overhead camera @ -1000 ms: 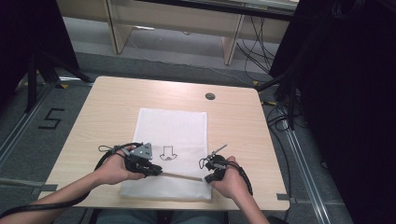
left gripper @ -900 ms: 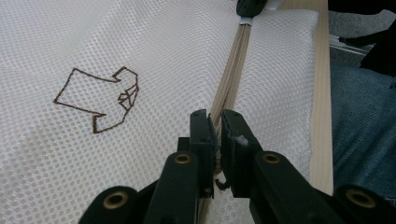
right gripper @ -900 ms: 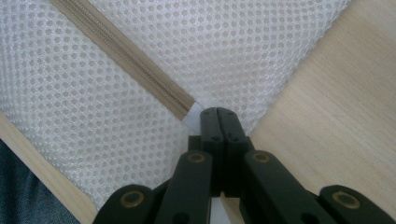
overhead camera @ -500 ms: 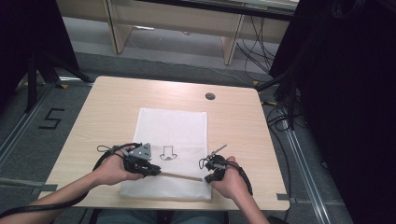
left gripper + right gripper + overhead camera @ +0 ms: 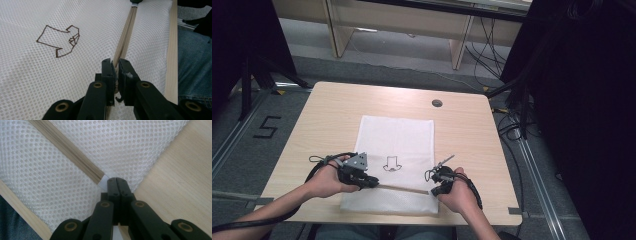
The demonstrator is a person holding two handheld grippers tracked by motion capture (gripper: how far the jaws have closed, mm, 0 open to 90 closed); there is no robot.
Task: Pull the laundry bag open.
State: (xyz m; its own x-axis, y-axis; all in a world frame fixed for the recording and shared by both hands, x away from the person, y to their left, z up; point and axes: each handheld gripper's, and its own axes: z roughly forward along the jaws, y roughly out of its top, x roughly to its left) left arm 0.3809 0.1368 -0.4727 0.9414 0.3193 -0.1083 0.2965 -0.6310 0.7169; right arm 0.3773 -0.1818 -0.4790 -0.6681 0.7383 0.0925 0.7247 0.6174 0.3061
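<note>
The left gripper (image 5: pixel 114 67) pinched the zipper (image 5: pixel 126 37) of the mesh bag (image 5: pixel 395 165), low in the frame. The right gripper (image 5: pixel 116 183) was pressed together on the bag's corner. Only bare bench (image 5: pixel 337 107) lay around.

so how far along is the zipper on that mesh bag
Done: the right gripper pins the bag's zipper end. In hand: the left gripper pinches the zipper where its two tapes converge. Left: the pull along the bag; whether that opens or closes it, I cannot tell.

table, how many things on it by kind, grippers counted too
mesh bag: 1
zipper: 1
grippers: 2, left gripper and right gripper, each shut on the zipper
total: 4
</note>
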